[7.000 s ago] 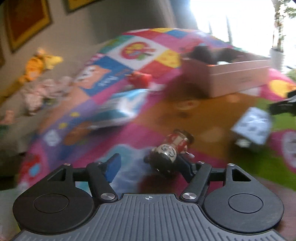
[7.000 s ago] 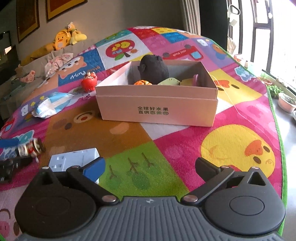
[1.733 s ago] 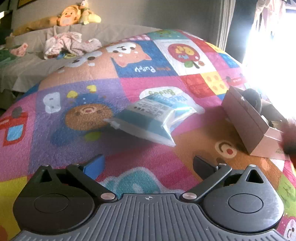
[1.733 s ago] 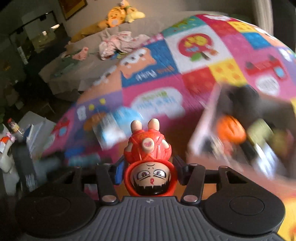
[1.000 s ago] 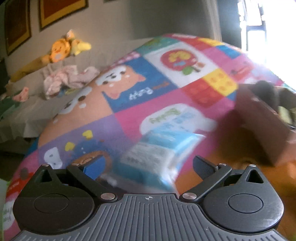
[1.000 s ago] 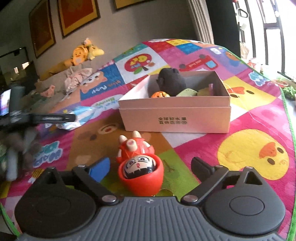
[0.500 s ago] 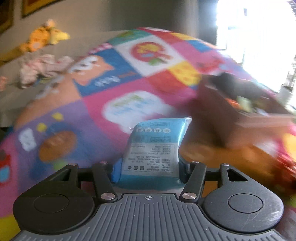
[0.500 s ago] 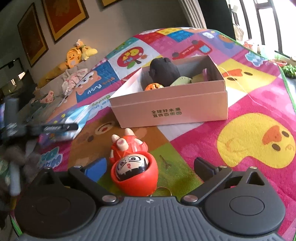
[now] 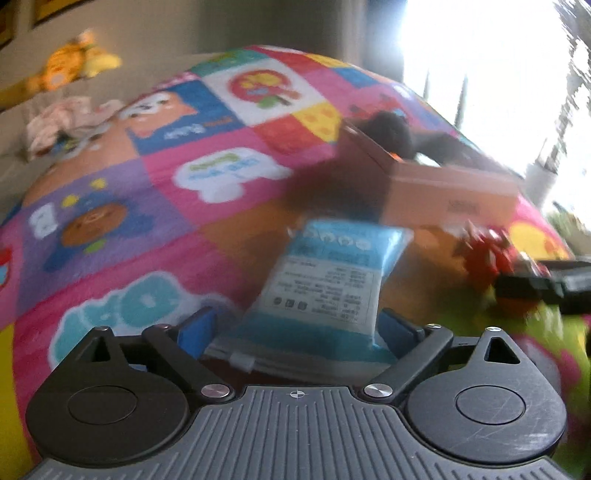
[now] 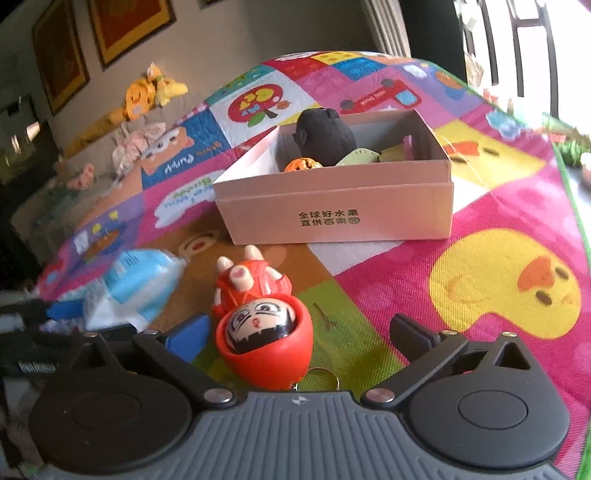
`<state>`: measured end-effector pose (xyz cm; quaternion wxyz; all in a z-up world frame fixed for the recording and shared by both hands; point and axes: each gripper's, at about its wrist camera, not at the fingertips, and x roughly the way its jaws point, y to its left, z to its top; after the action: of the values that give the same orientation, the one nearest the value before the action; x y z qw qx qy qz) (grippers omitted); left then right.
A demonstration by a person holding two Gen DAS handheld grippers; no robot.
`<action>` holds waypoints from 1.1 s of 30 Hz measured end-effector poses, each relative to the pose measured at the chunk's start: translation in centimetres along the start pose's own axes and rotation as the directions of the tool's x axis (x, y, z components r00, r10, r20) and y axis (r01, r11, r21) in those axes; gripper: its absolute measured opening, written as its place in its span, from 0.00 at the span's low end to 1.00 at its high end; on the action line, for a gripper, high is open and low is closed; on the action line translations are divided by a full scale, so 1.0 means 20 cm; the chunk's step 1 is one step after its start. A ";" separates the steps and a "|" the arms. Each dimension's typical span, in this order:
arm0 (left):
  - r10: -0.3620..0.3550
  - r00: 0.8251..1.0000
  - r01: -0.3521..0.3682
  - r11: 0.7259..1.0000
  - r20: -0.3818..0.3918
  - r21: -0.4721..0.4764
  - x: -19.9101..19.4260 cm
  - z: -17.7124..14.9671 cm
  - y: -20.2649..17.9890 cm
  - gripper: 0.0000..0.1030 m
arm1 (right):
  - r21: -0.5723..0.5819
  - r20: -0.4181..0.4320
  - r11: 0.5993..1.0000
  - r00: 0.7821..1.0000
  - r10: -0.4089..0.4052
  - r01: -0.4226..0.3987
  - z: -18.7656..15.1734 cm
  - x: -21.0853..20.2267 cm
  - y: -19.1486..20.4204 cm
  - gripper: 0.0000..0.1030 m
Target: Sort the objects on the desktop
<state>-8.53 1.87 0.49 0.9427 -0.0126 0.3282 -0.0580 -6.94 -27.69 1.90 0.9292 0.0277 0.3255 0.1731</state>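
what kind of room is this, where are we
Probably a home living room or play area: a colourful cartoon-patterned play mat underfoot, yellow plush toys on a grey sofa, framed pictures on the wall.

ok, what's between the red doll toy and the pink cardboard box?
Bare play mat only, between red doll toy and pink cardboard box; right wrist view.

The left gripper (image 9: 295, 326) is opening its jaws around a blue-and-white packet (image 9: 328, 288) lying on a colourful play mat (image 9: 147, 221), a pink cardboard box (image 9: 447, 192) sitting beyond.
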 end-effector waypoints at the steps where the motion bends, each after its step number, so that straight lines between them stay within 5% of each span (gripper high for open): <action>1: 0.005 1.000 -0.005 1.000 0.000 -0.021 0.00 0.00 0.02 0.95 | -0.048 0.019 0.999 1.000 -0.010 0.011 -0.01 -0.02 0.04 1.00; 9: -0.001 1.000 0.002 0.999 0.010 -0.033 -0.01 0.00 0.03 0.97 | -0.314 -0.007 0.938 0.988 -0.157 0.147 -0.04 -0.01 0.21 1.00; 17: -0.020 1.000 0.021 0.997 0.003 -0.072 0.00 0.00 0.06 0.97 | -0.363 0.096 0.833 0.906 -0.412 0.418 -0.02 -0.02 0.12 1.00; 19: -0.021 1.000 0.021 0.997 0.004 -0.073 0.00 0.00 0.06 0.97 | -0.317 0.069 0.868 0.922 -0.382 0.383 0.00 -0.04 0.07 1.00; 22: -0.020 1.000 0.021 0.997 0.003 -0.072 0.00 0.00 0.05 0.98 | -0.174 -0.009 0.962 0.977 -0.215 0.210 0.04 -0.08 0.01 1.00; 25: -0.020 1.000 0.020 0.997 0.003 -0.072 0.00 0.00 0.06 0.98 | -0.039 -0.051 0.994 0.993 -0.102 0.100 0.06 -0.06 -0.01 1.00; 33: -0.023 1.000 0.023 0.997 0.007 -0.071 0.00 0.00 0.05 0.98 | -0.076 -0.052 0.978 0.979 -0.199 0.195 0.04 0.10 0.09 1.00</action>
<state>-8.49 2.93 0.38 0.9420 -0.0499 0.3270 -0.0571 -5.56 -25.34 1.71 0.9322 -0.0424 0.3476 0.0921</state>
